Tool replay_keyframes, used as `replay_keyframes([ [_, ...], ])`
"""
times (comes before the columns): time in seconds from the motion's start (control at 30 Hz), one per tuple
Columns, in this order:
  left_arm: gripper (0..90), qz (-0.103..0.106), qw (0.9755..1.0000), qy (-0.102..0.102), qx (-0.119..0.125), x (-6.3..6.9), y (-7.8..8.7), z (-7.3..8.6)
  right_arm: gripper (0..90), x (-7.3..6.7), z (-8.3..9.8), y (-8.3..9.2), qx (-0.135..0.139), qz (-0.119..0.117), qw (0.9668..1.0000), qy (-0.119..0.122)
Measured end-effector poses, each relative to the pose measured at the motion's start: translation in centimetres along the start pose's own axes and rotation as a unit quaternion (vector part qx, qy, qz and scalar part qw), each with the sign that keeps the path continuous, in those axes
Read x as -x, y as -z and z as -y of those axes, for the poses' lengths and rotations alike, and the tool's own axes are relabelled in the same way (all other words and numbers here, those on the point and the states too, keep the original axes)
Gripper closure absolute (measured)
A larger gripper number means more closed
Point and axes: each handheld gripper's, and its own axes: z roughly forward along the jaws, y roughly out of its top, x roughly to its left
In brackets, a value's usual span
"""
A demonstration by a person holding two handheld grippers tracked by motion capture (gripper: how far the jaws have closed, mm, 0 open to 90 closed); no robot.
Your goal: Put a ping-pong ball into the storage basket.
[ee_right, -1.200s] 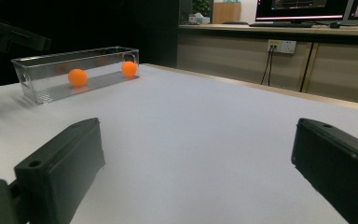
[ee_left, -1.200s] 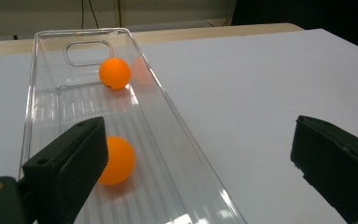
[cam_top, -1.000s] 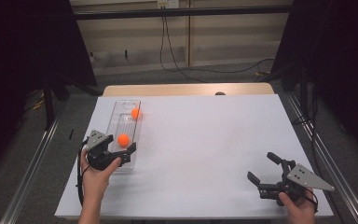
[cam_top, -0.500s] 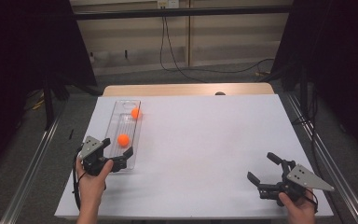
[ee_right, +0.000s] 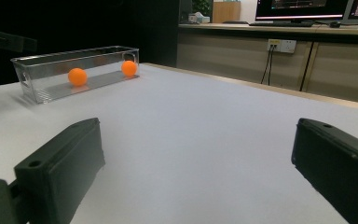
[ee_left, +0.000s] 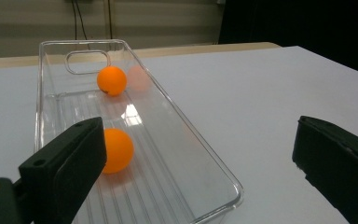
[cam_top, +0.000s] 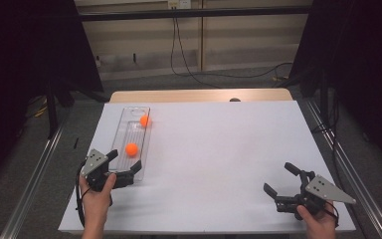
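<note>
Left hand-held gripper (cam_top: 126,165) agape beside tray (cam_top: 121,130); no legible writing.

**A lab recording station**

This is a lab or research room set up for filming. The white bench (cam_top: 214,149) stands as the centre of it: black curtains (cam_top: 30,64) hang to either side of the bench, metal rails (cam_top: 35,174) run along the floor beside it, and a dark crossbar (cam_top: 194,14) spans above its far end. Behind the bench, cables (cam_top: 189,55) trail down a panelled wall from a socket (cam_top: 178,4). In the right gripper view, computer monitors (ee_right: 303,7) sit on a long counter (ee_right: 279,30) beyond the bench.
</note>
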Motion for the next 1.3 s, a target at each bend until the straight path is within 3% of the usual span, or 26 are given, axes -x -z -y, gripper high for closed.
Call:
replay_keyframes([
  [0.67,3.0,0.011,0.9999,0.007,0.005,-0.3,0.3,1.0,1.8,0.1,0.2,-0.3,-0.007,-0.004,1.0,0.0],
  [1.3,2.9,0.014,0.9998,0.001,0.013,-0.3,0.6,1.9,1.8,-0.1,0.1,-0.2,-0.004,-0.009,0.9999,0.004],
])
